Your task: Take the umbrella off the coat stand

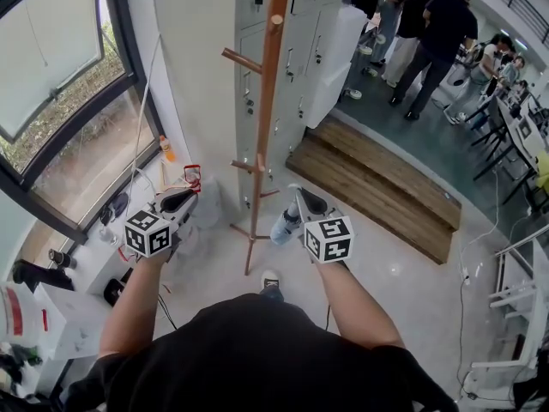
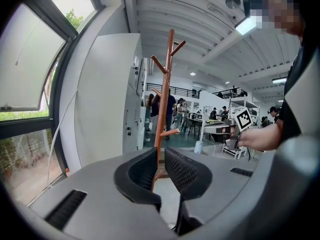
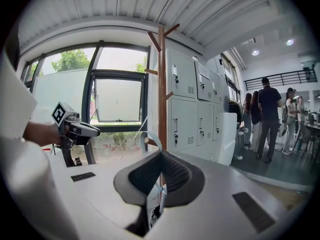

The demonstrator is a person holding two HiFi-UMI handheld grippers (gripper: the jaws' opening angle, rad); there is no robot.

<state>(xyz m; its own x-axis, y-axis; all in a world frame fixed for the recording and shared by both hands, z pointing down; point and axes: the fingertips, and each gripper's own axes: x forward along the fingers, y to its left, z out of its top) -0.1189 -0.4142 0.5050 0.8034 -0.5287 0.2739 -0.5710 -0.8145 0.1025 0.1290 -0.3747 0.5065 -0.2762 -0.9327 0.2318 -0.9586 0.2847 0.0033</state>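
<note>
A tall wooden coat stand (image 1: 268, 101) with short pegs rises in front of me, between the two grippers. My right gripper (image 1: 298, 196) is just right of its lower part. It is shut on the pale blue strap (image 3: 151, 140) of a folded white and blue umbrella (image 1: 284, 227), which hangs below the jaws. The strap loop sits by the tip of a low peg; whether it still circles the peg is unclear. My left gripper (image 1: 185, 199) hovers left of the stand, its jaws a narrow gap apart with nothing between them. Through that gap shows the stand's pole (image 2: 162, 109).
Grey lockers (image 1: 292, 50) stand right behind the stand. A large window (image 1: 69, 101) and a cluttered sill (image 1: 94, 256) run along the left. A wooden step platform (image 1: 377, 178) lies to the right, with several people (image 1: 429, 33) beyond it.
</note>
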